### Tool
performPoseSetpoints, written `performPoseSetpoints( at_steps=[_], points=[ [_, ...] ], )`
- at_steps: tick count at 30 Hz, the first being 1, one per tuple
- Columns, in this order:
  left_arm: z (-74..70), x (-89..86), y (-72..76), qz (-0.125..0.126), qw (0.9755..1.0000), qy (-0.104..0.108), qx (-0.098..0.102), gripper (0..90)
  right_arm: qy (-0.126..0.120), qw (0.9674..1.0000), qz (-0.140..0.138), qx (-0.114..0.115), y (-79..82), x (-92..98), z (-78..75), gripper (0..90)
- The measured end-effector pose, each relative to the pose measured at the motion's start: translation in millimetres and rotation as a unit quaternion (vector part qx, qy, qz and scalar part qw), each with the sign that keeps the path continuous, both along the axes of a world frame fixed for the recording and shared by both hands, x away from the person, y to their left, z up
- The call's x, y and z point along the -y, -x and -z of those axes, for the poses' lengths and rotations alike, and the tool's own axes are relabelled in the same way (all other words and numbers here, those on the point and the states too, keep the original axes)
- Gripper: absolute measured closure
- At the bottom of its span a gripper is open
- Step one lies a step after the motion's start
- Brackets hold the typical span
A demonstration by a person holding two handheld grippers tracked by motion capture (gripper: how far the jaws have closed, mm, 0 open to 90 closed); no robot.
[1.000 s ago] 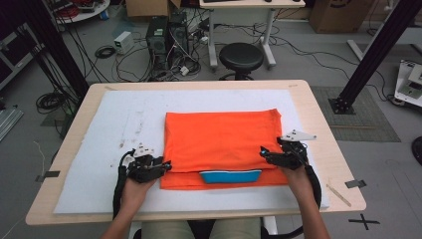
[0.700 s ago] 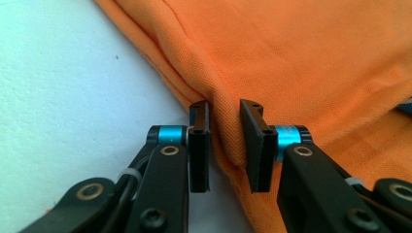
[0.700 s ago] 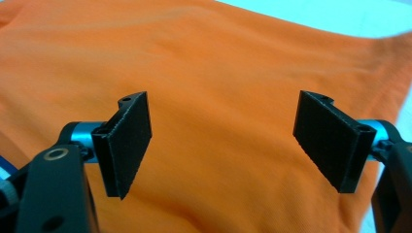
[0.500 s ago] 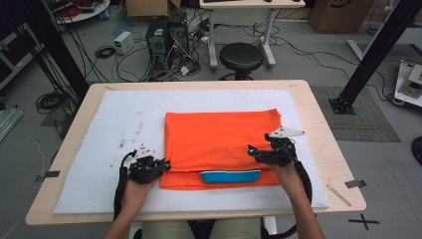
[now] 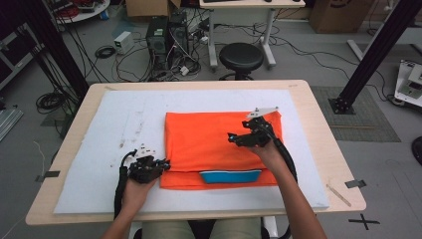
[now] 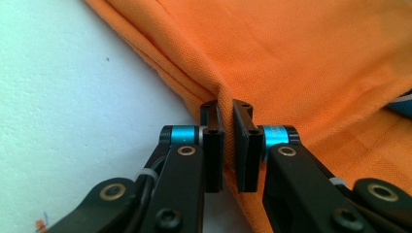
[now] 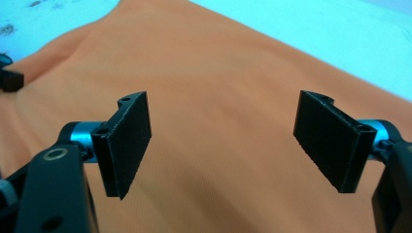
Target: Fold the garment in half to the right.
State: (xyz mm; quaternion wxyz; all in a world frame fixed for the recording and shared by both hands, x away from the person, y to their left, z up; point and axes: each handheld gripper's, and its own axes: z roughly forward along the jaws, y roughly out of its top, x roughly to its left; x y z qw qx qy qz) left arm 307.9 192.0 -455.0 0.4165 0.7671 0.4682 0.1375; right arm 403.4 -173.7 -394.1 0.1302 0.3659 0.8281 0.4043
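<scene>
An orange shirt (image 5: 214,144) lies folded on the white foam board, with a blue collar (image 5: 230,176) showing at its near edge. My left gripper (image 5: 164,163) sits at the shirt's near left corner. In the left gripper view its jaws (image 6: 227,141) have just been closing and now pinch a raised fold of the orange fabric (image 6: 301,63). My right gripper (image 5: 231,138) hovers over the right half of the shirt. In the right gripper view it (image 7: 223,141) stands wide open, with nothing between its pads above the smooth cloth (image 7: 218,73).
The white foam board (image 5: 99,149) covers most of the wooden table (image 5: 318,114). A strip of tape (image 5: 354,183) lies near the table's right front corner. Beyond the far edge stand a black stool (image 5: 241,57), computer towers and loose cables on the floor.
My right gripper has left the shirt's right edge, moving left toward its middle and rising a little. The left gripper stayed put and its jaws closed on the fabric edge.
</scene>
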Motion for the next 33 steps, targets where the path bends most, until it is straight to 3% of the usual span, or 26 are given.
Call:
performPoseSetpoints(
  at_steps=[5, 7, 15, 21, 33],
  points=[
    [0.0, 0.0, 0.1, 0.000, 1.0000, 0.000, 0.001, 83.7, -0.004, 0.9993, -0.036, 0.002, -18.9, -26.5, -4.0, 21.7],
    [0.1, -0.1, 0.0, 0.001, 1.0000, 0.000, 0.000, 83.7, 0.006, 0.9987, -0.051, 0.000, -26.8, -41.8, -5.1, 21.7],
    [0.0, -0.6, -0.3, 0.002, 1.0000, 0.000, 0.000, 83.7, 0.028, 0.9963, -0.081, -0.006, -52.0, -91.5, -5.1, 21.8],
    [0.0, -0.4, -0.1, 0.002, 1.0000, 0.000, 0.001, 83.6, 0.029, 0.9941, -0.104, -0.014, -67.3, -119.8, -1.0, 24.7],
    [0.0, -1.0, -0.7, 0.002, 1.0000, 0.004, -0.002, 83.1, 0.044, 0.9917, -0.113, -0.044, -92.2, -168.8, 10.3, 26.9]
  ],
)
